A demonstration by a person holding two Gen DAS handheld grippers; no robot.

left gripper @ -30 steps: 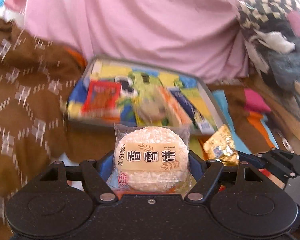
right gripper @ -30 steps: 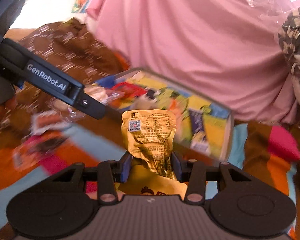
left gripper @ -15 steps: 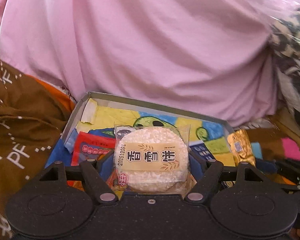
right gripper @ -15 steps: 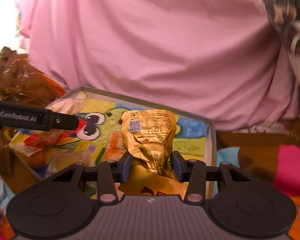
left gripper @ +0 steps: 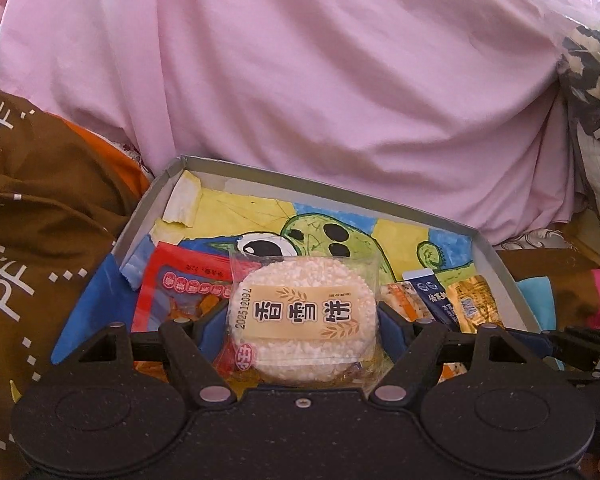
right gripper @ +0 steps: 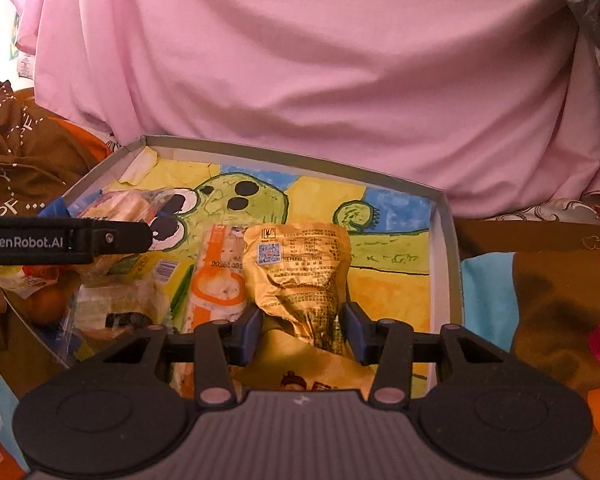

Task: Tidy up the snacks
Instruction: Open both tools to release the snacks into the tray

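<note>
Pink cloth (left gripper: 320,92) behind, gray box (right gripper: 446,248) below. Left gripper (left gripper: 304,332) jaws tight on round rice cake (left gripper: 304,316); right gripper (right gripper: 302,330) jaws apart around gold packet (right gripper: 300,264), both over box.

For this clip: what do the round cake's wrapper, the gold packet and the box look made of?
Rice cake wrapper: clear glossy plastic film; the grainy white cake shows through, with a paper-like tan label.
Gold packet: metallic foil or foil-look laminate, judging by its crinkles and sheen.
Box: probably cardboard, matte grey, with thin folded walls; its floor carries a painted cartoon.
</note>
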